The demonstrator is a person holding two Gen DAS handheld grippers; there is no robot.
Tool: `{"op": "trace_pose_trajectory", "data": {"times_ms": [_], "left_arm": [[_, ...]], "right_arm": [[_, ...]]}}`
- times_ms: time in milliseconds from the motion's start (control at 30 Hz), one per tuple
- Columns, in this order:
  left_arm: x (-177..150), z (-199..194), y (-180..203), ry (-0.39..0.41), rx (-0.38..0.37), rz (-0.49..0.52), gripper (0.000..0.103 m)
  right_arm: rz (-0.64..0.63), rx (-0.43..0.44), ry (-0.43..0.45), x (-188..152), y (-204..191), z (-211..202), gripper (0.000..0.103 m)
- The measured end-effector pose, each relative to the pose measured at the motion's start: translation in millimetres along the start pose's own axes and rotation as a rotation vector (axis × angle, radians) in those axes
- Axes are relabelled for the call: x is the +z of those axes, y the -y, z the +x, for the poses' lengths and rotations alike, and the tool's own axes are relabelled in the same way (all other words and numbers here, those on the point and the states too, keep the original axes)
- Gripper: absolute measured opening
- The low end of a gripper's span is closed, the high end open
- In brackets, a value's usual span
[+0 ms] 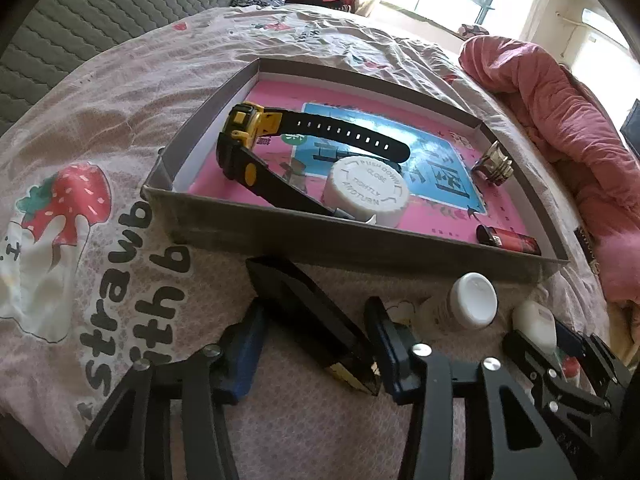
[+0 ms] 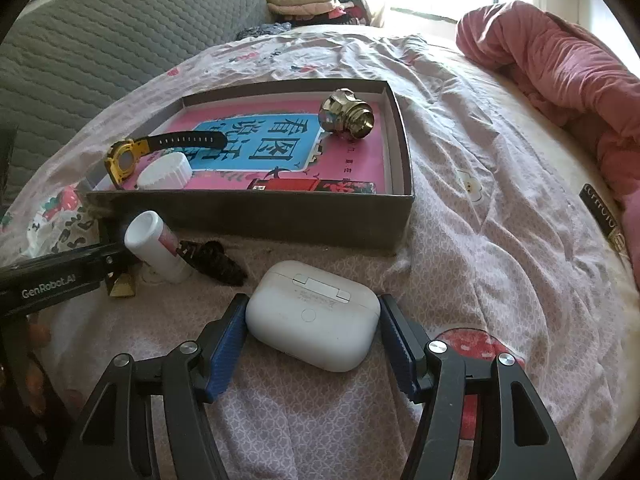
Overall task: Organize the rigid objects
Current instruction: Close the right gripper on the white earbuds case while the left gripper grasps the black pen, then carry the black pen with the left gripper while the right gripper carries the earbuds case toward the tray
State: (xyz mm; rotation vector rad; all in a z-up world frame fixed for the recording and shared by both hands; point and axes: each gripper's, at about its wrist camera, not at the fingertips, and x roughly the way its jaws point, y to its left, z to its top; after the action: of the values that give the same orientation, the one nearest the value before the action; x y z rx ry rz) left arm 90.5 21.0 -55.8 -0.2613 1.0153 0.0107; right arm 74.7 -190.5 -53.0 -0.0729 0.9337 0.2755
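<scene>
My right gripper (image 2: pixel 312 300) has both blue pads against the sides of a white earbud case (image 2: pixel 316 320), which lies on the bed sheet. My left gripper (image 1: pixel 316 312) stands open around a flat black box with a gold end (image 1: pixel 320 320); a strip of sheet shows beside its left pad. Ahead is a grey cardboard tray (image 1: pixel 280 232) holding a yellow and black watch (image 1: pixel 256 128), a white screw cap (image 1: pixel 366 192), a brass-coloured metal piece (image 1: pixel 494 166) and a red lighter (image 1: pixel 512 240). A white bottle (image 2: pixel 154 244) lies in front of the tray.
A dark hair clip (image 2: pixel 216 264) lies by the bottle. A pink book (image 2: pixel 352 168) lines the tray. A rolled pink quilt (image 2: pixel 560 72) fills the right side. A grey quilted headboard (image 2: pixel 100 40) rises at the back left, with folded clothes (image 2: pixel 304 0) near the window.
</scene>
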Motion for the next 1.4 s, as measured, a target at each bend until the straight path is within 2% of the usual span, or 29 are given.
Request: {"op": "trace_pose_trajectory", "data": {"times_ms": [100, 467, 767, 1200, 1400], "left_arm": [[-1, -3, -3, -0.006, -0.010, -0.005, 0.043], [-9, -21, 11, 0.009, -0.034, 0.079, 0.030], [-8, -38, 5, 0.040, -0.075, 0.080, 0.028], [-3, -60, 15, 0.109, -0.116, 0.116, 0.028], [-2, -61, 19, 0.116, -0.112, 0.131, 0.028]], "right_arm": [[-0.002, 0.009, 0.009, 1, 1, -3, 0.066], [-0.002, 0.035, 0.053, 2, 4, -16, 0.066], [-0.003, 0.049, 0.105, 8, 1, -26, 0.066], [-0.029, 0.047, 0.151, 11, -3, -36, 0.065], [-0.027, 0.052, 0.159, 14, -2, -37, 0.065]]}}
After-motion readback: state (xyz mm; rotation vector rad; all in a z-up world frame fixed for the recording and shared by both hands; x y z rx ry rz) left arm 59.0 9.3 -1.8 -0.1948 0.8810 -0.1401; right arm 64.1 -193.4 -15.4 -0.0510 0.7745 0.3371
